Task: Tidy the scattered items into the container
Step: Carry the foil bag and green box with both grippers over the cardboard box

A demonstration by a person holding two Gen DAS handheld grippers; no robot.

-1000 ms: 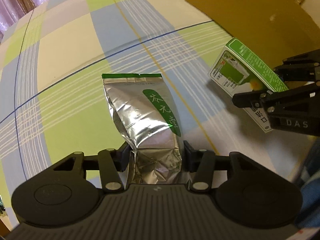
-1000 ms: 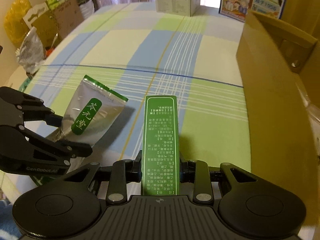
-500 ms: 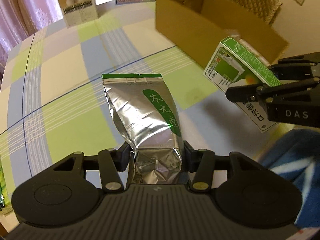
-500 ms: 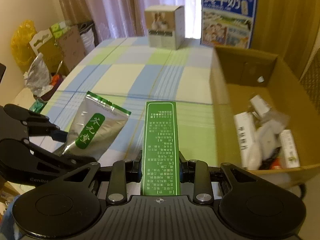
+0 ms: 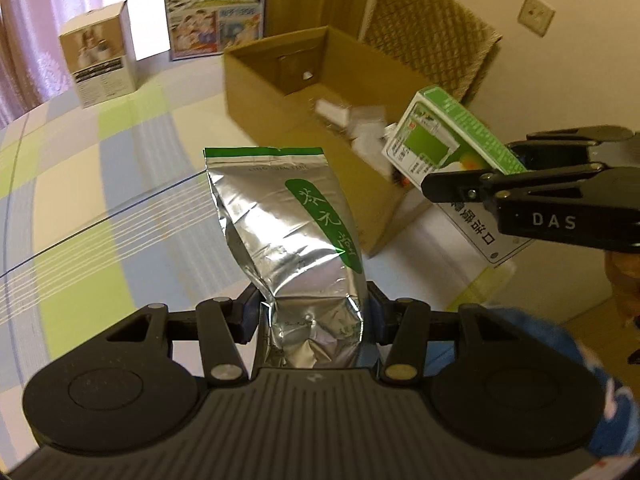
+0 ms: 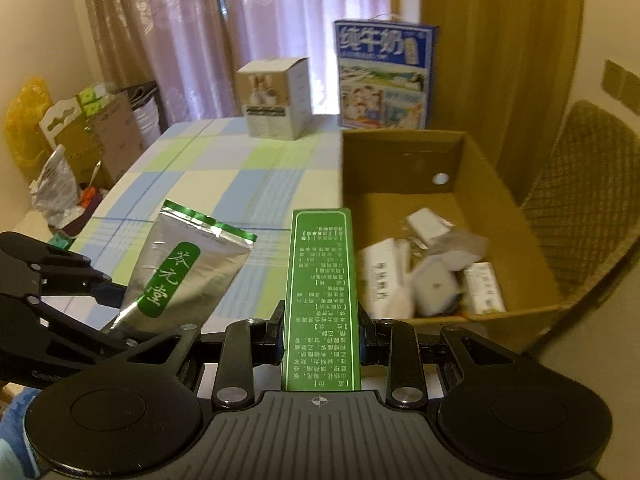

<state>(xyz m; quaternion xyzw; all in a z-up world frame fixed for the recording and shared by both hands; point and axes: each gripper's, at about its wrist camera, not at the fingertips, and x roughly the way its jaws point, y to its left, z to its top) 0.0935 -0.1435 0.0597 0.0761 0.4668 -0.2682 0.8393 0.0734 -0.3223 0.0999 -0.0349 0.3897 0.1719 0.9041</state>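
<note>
Silver pouch (image 5: 288, 232) clamped in left gripper (image 5: 311, 312), green carton (image 6: 322, 300) clamped in right gripper (image 6: 320, 336) — both held aloft near box (image 6: 516, 208), carton nearer.

R gripper (image 6: 321, 330) clamped on the green box (image 6: 321, 300), held lengthwise above the checked tablecloth (image 6: 224, 168) just left of the open cardboard box (image 6: 516, 216) w/ white packets inside, while L gripper (image 6: 116, 304) at left grips the silver foil pouch (image 6: 184, 272).
</note>
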